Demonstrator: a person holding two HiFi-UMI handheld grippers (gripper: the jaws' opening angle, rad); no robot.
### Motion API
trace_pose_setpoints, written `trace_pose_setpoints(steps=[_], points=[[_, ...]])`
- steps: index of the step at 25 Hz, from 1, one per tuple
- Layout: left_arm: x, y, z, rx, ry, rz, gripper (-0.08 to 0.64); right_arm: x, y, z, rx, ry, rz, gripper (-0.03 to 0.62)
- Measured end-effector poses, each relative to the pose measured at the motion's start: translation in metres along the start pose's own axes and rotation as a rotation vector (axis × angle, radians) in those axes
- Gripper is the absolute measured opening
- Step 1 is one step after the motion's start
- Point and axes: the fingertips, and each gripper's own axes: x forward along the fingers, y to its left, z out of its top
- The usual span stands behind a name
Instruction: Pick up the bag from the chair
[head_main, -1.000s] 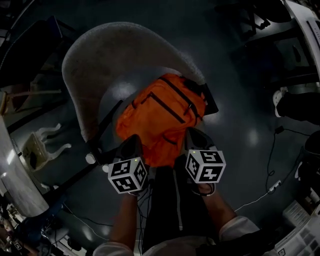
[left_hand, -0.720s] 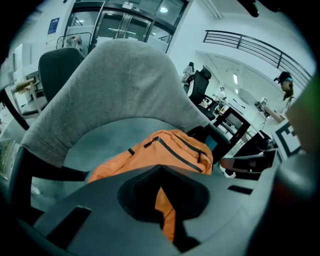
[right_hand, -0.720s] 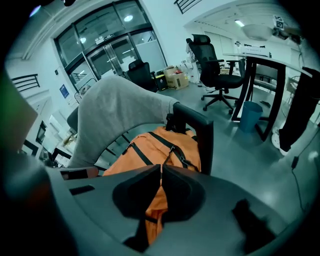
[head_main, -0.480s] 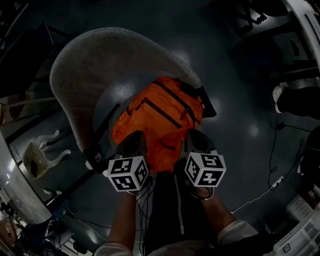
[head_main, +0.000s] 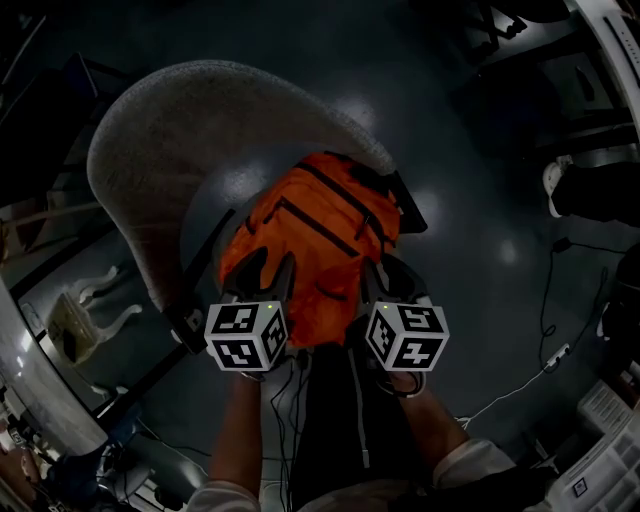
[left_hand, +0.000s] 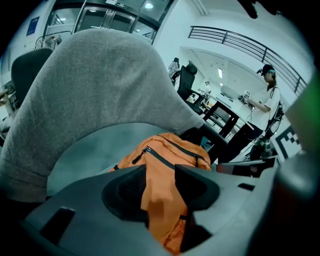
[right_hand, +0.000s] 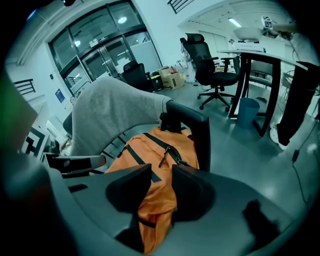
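Setting up the grasp is the step in hand: the bright orange fabric backpack with black zips (head_main: 315, 235) lies on the seat of the grey upholstered shell chair (head_main: 170, 140), its near end towards the person, not yet lifted. The left gripper (head_main: 262, 272) and right gripper (head_main: 388, 278) sit side by side at that near end. The jaws of both have just been opening and now stand well apart, each with a fold of orange cloth in the gap, the pads seemingly not pressing on it. The next move, I judge, calls for both pairs to close on enough fabric, then an even lift clear of the black armrest (right_hand: 202, 135).
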Motion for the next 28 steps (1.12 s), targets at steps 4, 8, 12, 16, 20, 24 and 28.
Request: trace_pose_setpoints(steps=[4, 8, 12, 16, 20, 24, 28], points=[[0.006, 0.002, 0.007, 0.043, 0.011, -0.025, 0.219, 0.001, -0.004, 0.001, 0.021, -0.01, -0.031, 0.149], [0.017, 0.005, 0.022, 0.124, 0.032, -0.043, 0.233, 0.004, -0.009, -0.003, 0.061, -0.007, -0.048, 0.152], [0.029, 0.01, 0.037, 0.175, 0.036, -0.044, 0.238, 0.008, -0.013, -0.007, 0.09, -0.002, -0.069, 0.152], [0.042, 0.011, 0.042, 0.234, 0.061, -0.046, 0.25, 0.013, -0.017, -0.009, 0.117, 0.006, -0.088, 0.152], [0.054, 0.014, 0.044, 0.26, 0.078, -0.048, 0.252, 0.02, -0.02, -0.013, 0.132, 0.022, -0.099, 0.152], [0.065, 0.019, 0.048, 0.263, 0.099, -0.048, 0.252, 0.025, -0.022, -0.014, 0.148, 0.031, -0.113, 0.152], [0.08, 0.023, 0.05, 0.268, 0.132, -0.052, 0.253, 0.03, -0.028, -0.015, 0.151, 0.036, -0.134, 0.152]])
